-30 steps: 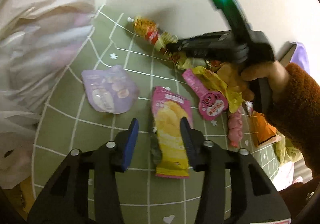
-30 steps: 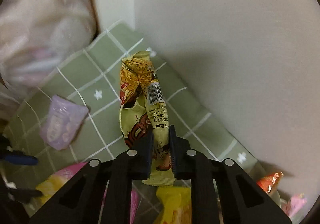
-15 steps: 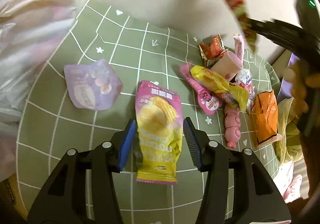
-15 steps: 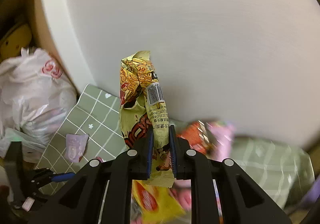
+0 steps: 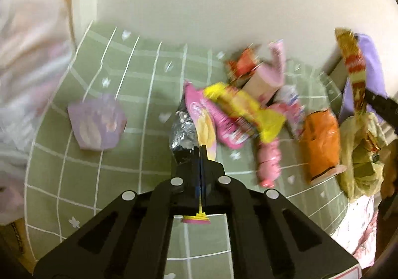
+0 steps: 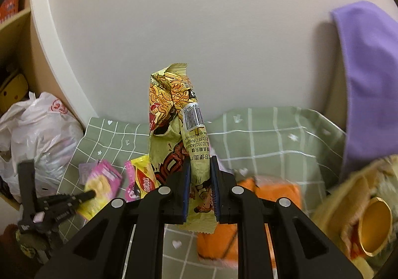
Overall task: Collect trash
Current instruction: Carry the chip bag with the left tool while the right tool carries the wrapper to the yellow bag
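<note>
The left gripper [image 5: 200, 148] points steeply down from the 6 o'clock edge of its own view, jaws clamped flat on a pink and yellow chip bag [image 5: 202, 119], pinched edge-on and sticking out behind them. In the right wrist view it reaches in from 8 o'clock. The right gripper [image 6: 200, 172] also angles down, jaws narrowly apart and pressing on a yellow noodle wrapper [image 6: 174, 117] that stands up toward 12 o'clock. In the left wrist view its black finger [image 5: 380, 105] enters at 3 o'clock.
</note>
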Demonstrator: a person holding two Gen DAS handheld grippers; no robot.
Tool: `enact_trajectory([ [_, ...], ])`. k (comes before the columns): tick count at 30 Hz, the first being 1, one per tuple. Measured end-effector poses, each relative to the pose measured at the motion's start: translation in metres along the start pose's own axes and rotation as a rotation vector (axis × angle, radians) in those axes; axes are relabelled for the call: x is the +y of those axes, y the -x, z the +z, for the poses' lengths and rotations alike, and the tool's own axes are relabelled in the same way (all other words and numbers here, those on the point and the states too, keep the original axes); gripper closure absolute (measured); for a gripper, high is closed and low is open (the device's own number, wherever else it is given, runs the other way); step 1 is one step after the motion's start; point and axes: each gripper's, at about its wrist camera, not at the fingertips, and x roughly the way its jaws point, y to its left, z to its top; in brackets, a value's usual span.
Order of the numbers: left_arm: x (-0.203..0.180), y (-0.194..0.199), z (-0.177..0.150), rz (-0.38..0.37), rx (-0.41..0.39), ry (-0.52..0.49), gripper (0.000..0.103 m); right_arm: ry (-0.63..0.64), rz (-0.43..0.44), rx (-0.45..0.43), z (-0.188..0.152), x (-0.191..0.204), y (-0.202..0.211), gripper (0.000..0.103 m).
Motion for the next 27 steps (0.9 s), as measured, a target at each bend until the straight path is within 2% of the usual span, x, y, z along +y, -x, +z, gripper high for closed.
enact_trajectory([
  [3, -0.018, 0.014, 0.008, 0.0, -0.043, -0.049, 0.103, -0.02, -0.015, -0.023, -0.007, -0.009, 0.018, 0.087],
  [8, -0.051, 0.039, 0.026, -0.057, -0.12, -0.119, 0.103, -0.043, -0.059, -0.082, -0.016, -0.027, 0.055, 0.087],
  [15, -0.124, 0.068, 0.064, -0.259, -0.204, -0.241, 0.103, -0.078, -0.152, -0.175, -0.025, -0.057, 0.115, 0.087],
  [22, -0.217, 0.072, 0.087, -0.531, -0.17, -0.381, 0.103, -0.106, -0.306, -0.278, -0.032, -0.094, 0.185, 0.087],
  [25, -0.264, 0.062, 0.088, -0.667, -0.1, -0.442, 0.103, -0.136, -0.381, -0.304, -0.037, -0.116, 0.212, 0.087],
  [27, -0.295, 0.051, 0.084, -0.722, -0.052, -0.491, 0.103, -0.158, -0.43, -0.309, -0.042, -0.129, 0.227, 0.087],
])
